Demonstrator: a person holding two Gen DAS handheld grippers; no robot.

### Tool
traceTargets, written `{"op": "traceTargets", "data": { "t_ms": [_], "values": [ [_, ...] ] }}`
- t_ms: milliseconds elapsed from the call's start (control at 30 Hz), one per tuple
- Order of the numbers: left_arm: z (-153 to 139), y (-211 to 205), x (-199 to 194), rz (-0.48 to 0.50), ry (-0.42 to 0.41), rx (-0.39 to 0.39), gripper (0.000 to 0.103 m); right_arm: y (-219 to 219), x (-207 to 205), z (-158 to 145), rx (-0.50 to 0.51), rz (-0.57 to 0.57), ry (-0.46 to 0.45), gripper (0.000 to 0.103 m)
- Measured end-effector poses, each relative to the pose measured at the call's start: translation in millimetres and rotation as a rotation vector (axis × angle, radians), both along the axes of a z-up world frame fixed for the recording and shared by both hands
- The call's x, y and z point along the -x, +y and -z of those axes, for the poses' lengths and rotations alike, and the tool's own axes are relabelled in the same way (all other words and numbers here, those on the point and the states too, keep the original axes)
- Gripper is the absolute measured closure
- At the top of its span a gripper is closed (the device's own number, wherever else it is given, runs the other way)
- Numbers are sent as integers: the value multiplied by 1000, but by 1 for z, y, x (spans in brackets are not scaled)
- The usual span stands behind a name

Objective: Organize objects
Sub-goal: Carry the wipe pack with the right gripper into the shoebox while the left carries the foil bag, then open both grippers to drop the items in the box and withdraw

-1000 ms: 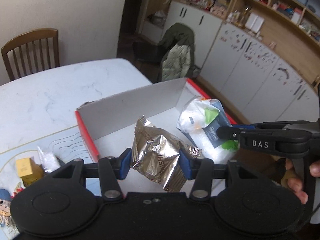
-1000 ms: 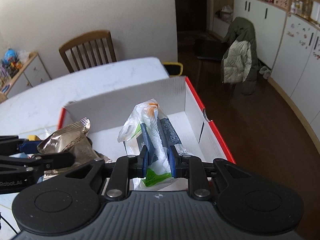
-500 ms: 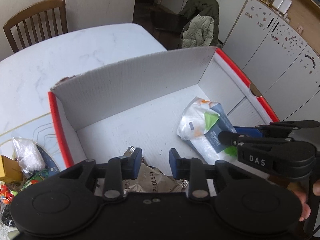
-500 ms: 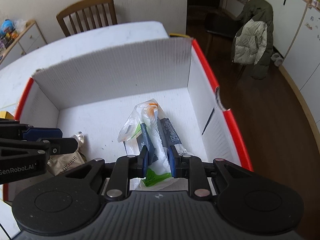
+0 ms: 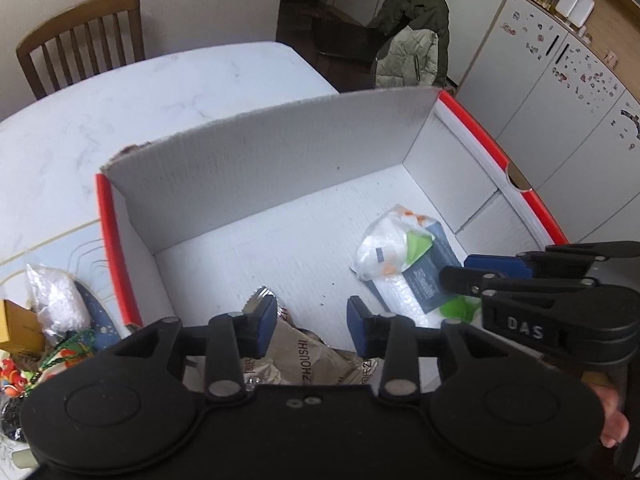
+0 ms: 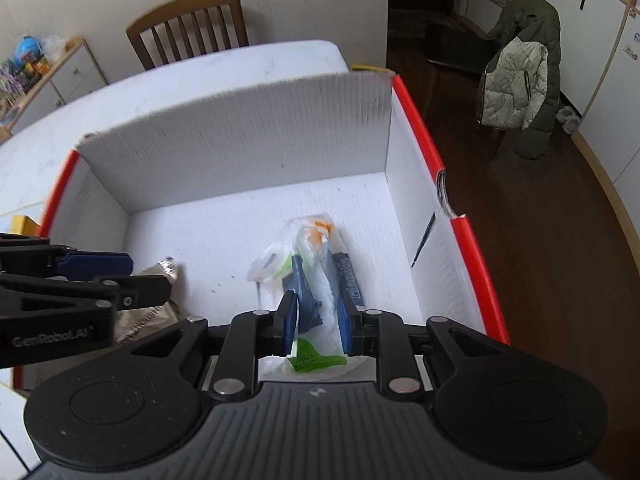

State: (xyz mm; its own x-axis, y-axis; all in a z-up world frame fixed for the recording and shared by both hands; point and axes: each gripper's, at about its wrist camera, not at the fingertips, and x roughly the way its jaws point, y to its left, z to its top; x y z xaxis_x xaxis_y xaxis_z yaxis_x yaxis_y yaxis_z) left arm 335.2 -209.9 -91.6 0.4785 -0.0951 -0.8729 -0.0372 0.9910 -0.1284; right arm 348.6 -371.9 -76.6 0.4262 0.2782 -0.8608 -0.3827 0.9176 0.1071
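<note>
Inside the white box, your left gripper hangs with its jaws apart and empty just above the foil snack bag lying at the box's near-left corner, while your right gripper is clamped on the plastic packet resting on the box floor toward its right wall. That makes two items in; by my reading, letting go of the packet comes next. Outside the box's left wall a clear bag and a yellow carton wait on the table, nothing blocking them.

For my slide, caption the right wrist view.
Right gripper clamps a plastic packet inside the red-rimmed box.
</note>
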Motion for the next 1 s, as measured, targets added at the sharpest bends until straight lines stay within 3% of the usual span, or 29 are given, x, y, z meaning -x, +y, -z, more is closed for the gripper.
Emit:
{"op": "traceTargets", "data": {
  "t_ms": [267, 567, 700, 1000],
  "values": [
    [-28, 2, 19, -6, -71, 6, 44, -7, 19, -33, -65, -20, -49, 73],
    [-60, 9, 50, -7, -155, 19, 36, -15, 46, -65, -134, -36, -122, 71],
    [-70, 16, 65, -9, -187, 25, 34, -14, 58, -75, -147, -27, -146, 55],
    [-84, 38, 92, 23, -238, 42, 29, 4, 92, -94, -132, 2, -174, 52]
  ]
}}
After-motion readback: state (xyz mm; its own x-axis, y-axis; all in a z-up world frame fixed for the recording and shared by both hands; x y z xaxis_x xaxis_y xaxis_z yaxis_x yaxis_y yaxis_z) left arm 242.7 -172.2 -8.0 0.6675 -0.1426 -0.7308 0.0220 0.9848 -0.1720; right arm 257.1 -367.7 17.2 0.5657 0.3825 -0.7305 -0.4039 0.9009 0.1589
